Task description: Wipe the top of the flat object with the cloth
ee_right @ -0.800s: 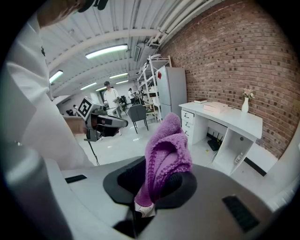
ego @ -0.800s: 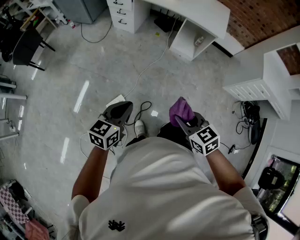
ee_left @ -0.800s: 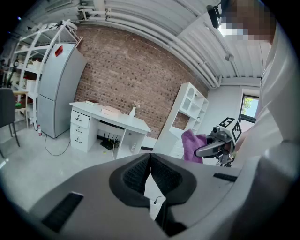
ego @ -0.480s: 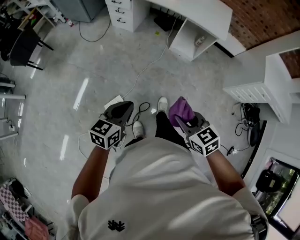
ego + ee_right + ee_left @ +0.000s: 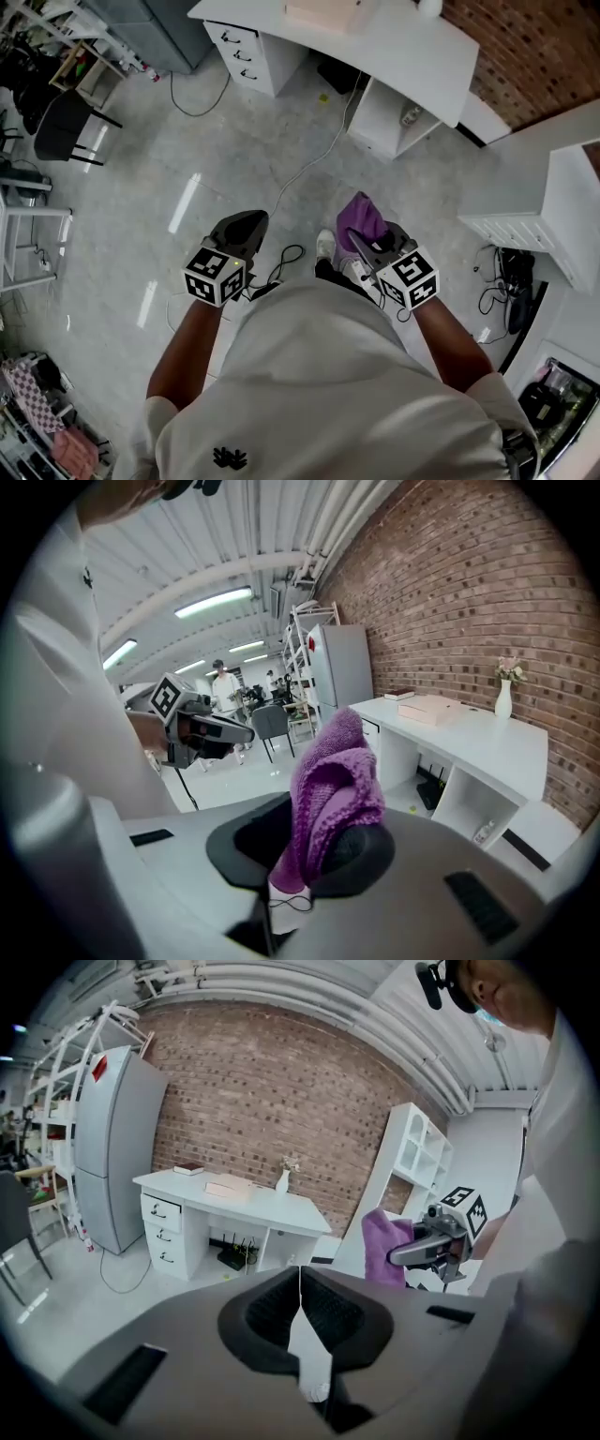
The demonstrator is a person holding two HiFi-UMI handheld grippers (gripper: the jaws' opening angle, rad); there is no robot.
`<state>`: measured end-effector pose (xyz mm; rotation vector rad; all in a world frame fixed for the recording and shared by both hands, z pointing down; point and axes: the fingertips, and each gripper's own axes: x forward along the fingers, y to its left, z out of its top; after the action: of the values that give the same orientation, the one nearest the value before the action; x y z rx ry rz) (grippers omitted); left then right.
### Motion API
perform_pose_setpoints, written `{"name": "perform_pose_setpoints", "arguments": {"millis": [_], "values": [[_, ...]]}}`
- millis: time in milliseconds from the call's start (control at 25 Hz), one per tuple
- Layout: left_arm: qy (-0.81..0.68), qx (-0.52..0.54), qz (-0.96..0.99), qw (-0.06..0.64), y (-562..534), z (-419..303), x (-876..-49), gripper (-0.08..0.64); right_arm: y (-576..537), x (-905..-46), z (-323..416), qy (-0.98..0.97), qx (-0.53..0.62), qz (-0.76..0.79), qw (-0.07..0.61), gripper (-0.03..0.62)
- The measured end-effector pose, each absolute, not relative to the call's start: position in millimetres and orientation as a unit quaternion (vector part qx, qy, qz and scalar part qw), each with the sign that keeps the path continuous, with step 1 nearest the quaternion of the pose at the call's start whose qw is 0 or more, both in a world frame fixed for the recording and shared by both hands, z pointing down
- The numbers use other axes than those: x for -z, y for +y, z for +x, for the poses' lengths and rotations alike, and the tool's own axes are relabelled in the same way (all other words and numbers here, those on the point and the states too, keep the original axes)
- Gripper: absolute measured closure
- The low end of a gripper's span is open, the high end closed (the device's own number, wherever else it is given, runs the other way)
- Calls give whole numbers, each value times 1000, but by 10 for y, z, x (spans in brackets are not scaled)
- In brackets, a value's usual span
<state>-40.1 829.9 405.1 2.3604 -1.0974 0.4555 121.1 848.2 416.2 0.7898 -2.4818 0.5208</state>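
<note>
A purple knitted cloth stands up between the jaws of my right gripper, which is shut on it. In the head view the same cloth sticks forward from the right gripper at waist height. My left gripper is held level beside it, shut, with nothing between its pads. A flat pinkish box lies on the white desk ahead; the box also shows in the right gripper view. Both grippers are well short of the desk.
The desk has a drawer unit at its left and an open shelf underneath. A white vase stands on the desk. Cables run across the grey floor. A white shelf unit is at the right, a black chair at the left.
The person has walked forward; the desk and its top have come further into the head view. Both grippers keep the same pose, the cloth still held in the right one.
</note>
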Motion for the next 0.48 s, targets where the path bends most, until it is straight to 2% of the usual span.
{"name": "perform_pose_setpoints", "arguments": {"millis": [280, 480], "values": [[-422, -177, 860, 224, 7283, 143, -3905, 535, 7426, -4233, 1681, -915, -199, 280, 214, 515], [-430, -180, 855, 226, 6886, 172, -3892, 535, 7066, -4246, 1713, -914, -215, 277, 203, 515]]}}
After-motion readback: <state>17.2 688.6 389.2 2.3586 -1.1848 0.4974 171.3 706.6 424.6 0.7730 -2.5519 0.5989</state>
